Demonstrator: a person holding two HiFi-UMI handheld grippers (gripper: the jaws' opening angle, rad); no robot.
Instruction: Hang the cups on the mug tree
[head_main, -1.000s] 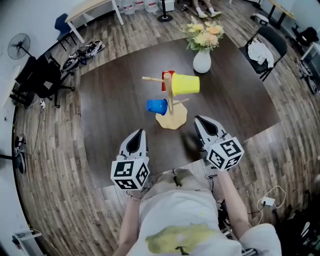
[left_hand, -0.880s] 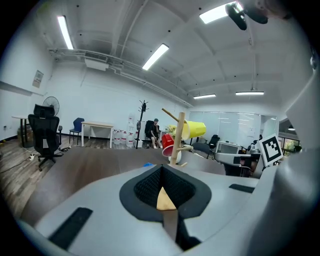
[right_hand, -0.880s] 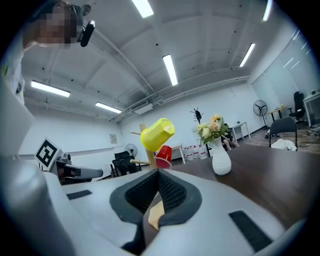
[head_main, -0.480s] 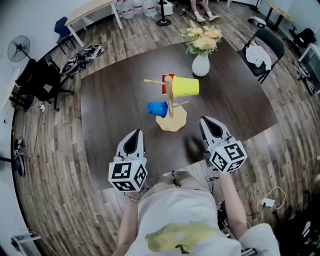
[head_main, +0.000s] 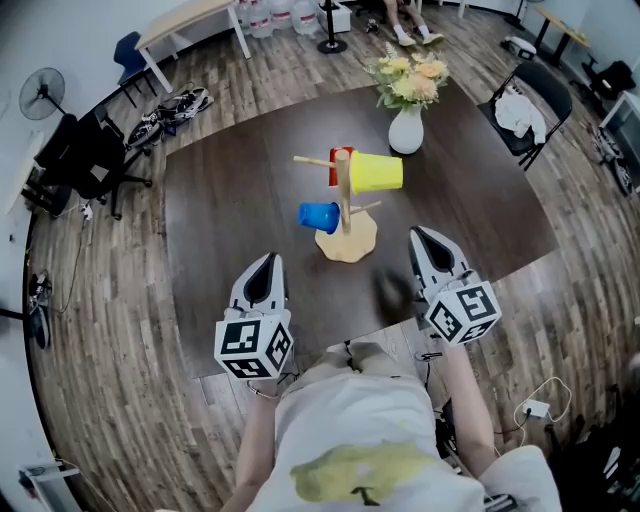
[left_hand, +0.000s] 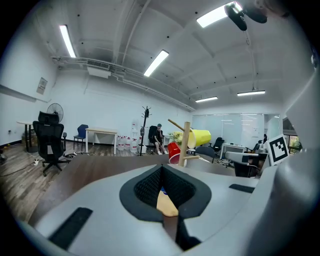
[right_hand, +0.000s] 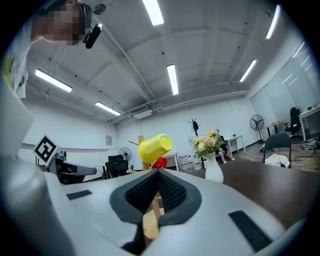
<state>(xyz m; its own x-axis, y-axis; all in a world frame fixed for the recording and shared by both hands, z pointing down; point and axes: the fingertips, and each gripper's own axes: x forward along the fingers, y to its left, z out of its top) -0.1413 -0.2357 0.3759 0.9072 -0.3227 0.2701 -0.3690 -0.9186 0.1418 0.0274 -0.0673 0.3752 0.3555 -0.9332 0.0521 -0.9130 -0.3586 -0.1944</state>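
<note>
Nearest, at the bench's (head_main: 230, 200) near edge, are both hand-held grippers: left gripper (head_main: 265, 260) at 7 o'clock from the mug tree (head_main: 343, 190), right gripper (head_main: 421, 234) at 4 o'clock from it, both aimed toward the far side. Left jaws are clenched tip to tip with nothing between them, per the left gripper view. Right jaws are clenched too, and empty. Neither gripper touches the tree or any cup. The mug tree stands upright mid-bench on its round wooden base. The blue cup (head_main: 319, 216) hangs on a low peg at 8 o'clock from the post, lying sideways. The yellow cup (head_main: 378, 172) hangs on an upper peg at 3 o'clock, mouth toward the post. The red cup (head_main: 335, 163) is at 12 o'clock, mostly hidden behind the post; cannot tell its peg. One upper peg at 10 o'clock is bare. Farther, at 1 o'clock from the tree, is a white vase (head_main: 406, 128) with flowers, near the bench's far edge. Beyond, on the wood floor, is a black chair (head_main: 530, 95) at 2 o'clock.
</note>
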